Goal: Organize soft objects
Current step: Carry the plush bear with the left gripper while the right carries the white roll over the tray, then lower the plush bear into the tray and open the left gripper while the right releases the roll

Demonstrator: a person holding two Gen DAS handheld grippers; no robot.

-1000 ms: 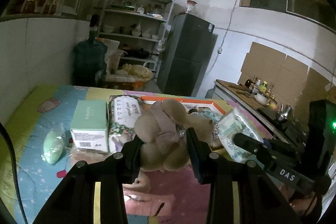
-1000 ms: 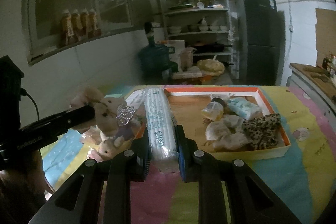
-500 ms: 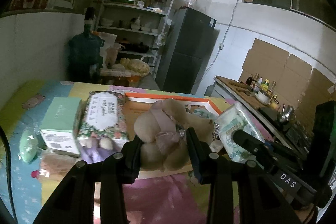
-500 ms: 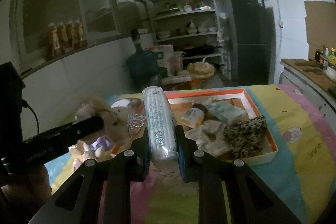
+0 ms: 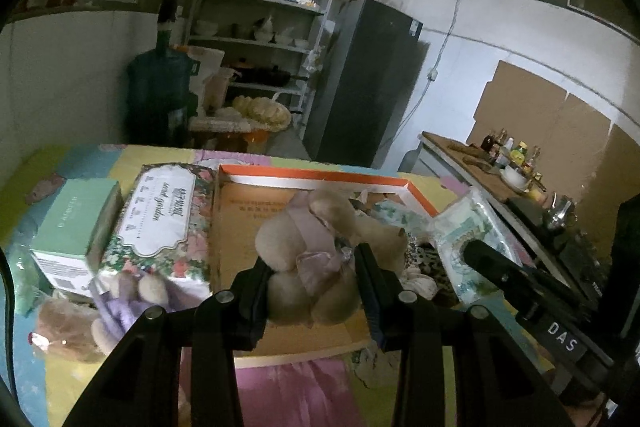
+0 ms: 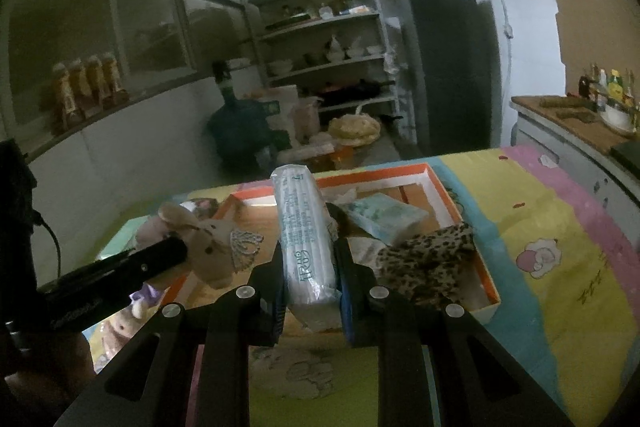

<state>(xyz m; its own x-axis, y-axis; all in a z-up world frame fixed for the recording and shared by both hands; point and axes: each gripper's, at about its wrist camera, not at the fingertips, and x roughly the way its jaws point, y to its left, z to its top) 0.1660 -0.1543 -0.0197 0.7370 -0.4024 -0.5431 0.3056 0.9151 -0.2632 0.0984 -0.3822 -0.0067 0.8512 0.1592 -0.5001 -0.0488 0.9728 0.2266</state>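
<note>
Left gripper (image 5: 312, 287): jaws pinch a beige plush rabbit (image 5: 316, 259) with a mauve ribbon and a small silver crown; the toy is held off the surface, above the near part of the orange-rimmed cardboard tray (image 5: 316, 174). Right gripper (image 6: 310, 287): jaws pinch a long white plastic-wrapped pack (image 6: 304, 239) with blue print, gripped near its lower end; the pack stands tilted away from the camera, over the near edge of the same tray. In the right wrist view the tray already contains a pale green packet (image 6: 384, 217), a leopard-print cloth (image 6: 432, 259) at its near right corner, and some crumpled pale items that cannot be told apart. The tray lies on a table covered with a pastel patterned cloth (image 6: 560, 259). Just beside the tray's left edge, in the left wrist view, lies a floral tissue pack (image 5: 164, 223) with a white label, and beside that a mint-green box (image 5: 76, 223). In front of these, near the left gripper, lie a small plush toy with lilac fabric (image 5: 132, 295) and a brown plush item (image 5: 64, 327), both partly blurred. The left gripper's dark body shows at the left of the right wrist view, the rabbit's head just beside the white pack.
</note>
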